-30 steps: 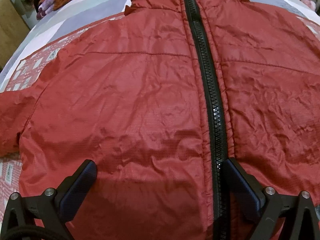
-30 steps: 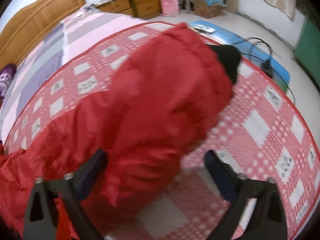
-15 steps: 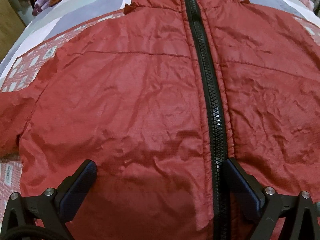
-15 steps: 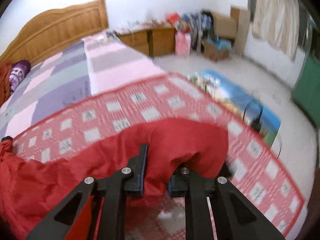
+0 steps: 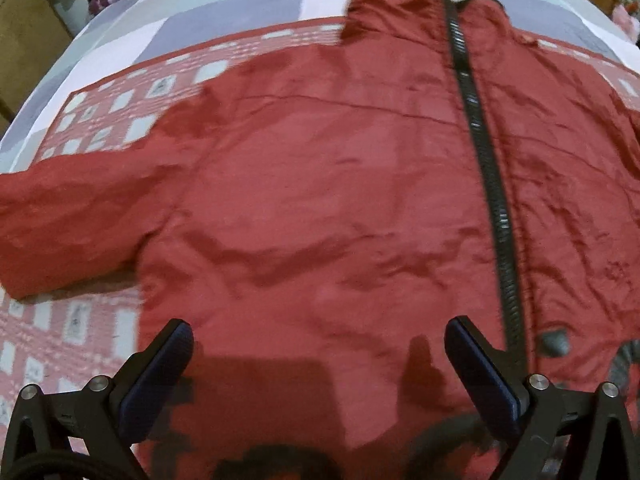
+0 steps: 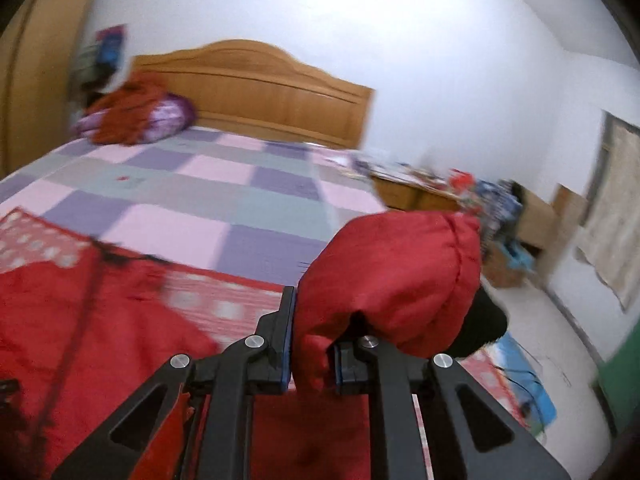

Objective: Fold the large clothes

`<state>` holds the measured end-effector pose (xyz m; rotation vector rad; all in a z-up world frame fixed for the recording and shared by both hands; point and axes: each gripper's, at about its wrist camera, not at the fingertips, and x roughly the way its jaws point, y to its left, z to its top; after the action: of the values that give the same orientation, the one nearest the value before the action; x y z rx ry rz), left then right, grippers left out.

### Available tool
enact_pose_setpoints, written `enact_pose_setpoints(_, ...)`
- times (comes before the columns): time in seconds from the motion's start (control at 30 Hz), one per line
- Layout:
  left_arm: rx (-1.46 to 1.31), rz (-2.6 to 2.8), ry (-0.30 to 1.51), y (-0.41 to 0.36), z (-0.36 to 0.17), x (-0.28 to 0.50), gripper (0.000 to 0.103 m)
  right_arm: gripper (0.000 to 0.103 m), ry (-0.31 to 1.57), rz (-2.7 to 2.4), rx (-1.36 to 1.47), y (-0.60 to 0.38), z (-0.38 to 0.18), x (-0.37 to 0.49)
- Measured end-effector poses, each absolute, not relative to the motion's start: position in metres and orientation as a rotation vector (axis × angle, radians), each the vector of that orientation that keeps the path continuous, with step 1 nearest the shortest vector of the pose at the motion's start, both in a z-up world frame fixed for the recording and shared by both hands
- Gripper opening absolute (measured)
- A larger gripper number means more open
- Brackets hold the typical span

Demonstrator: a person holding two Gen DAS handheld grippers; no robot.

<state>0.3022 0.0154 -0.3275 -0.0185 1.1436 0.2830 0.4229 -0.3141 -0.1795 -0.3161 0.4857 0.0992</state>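
Note:
A red padded jacket (image 5: 320, 200) lies front up on the bed, its black zipper (image 5: 488, 184) running from collar to hem. Its left sleeve (image 5: 72, 224) lies spread out to the left. My left gripper (image 5: 320, 364) is open and empty, hovering over the jacket's lower front. My right gripper (image 6: 310, 344) is shut on the jacket's right sleeve (image 6: 400, 276) near its black cuff (image 6: 480, 328) and holds it lifted above the bed. The jacket body (image 6: 80, 320) shows at lower left in the right wrist view.
The bed has a red-and-white checked cover (image 5: 104, 120) over a purple, pink and grey quilt (image 6: 224, 184). A wooden headboard (image 6: 256, 84) and a pile of clothes (image 6: 136, 116) are at the far end. Cluttered furniture (image 6: 440, 192) stands beside the bed.
My right gripper has shut on the right sleeve and raised it off the bed. My left gripper has drawn back and shifted left, staying open.

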Motion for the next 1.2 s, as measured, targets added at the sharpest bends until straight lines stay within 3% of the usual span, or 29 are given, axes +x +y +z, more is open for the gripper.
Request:
enact_pose_setpoints(0.4,-0.103,0.338,1.146,0.104,-0.317,0.264,0.103,0.015,0.616,0.384,-0.489,-0.099,-0.253,0.388)
enact_pose_setpoints(0.7,-0.11,0.359,1.149,0.138,-0.323,0.246,0.103,0.017,0.787,0.41,-0.65,-0.03,-0.339,0.363)
enact_pose_setpoints(0.8,-0.12,0.357,1.157,0.143,-0.326,0.244,0.103,0.027,0.816,0.409,-0.677,-0.024,-0.352,0.357)
enact_pose_setpoints(0.87,-0.123,0.353,1.161,0.143,-0.328,0.244,0.103,0.04,0.842,0.425,-0.682,-0.019,-0.359,0.354)
enact_pose_setpoints(0.93,-0.129,0.346,1.164,0.141,-0.33,0.244,0.103,0.063,0.871,0.465,-0.671,-0.015,-0.362,0.348)
enact_pose_setpoints(0.97,-0.132,0.343,1.164,0.14,-0.33,0.244,0.103,0.067,0.881,0.491,-0.66,-0.014,-0.362,0.343)
enact_pose_setpoints(1.2,-0.119,0.308,1.152,0.128,-0.325,0.249,0.103,0.068,0.862,0.553,-0.413,-0.042,-0.327,0.309)
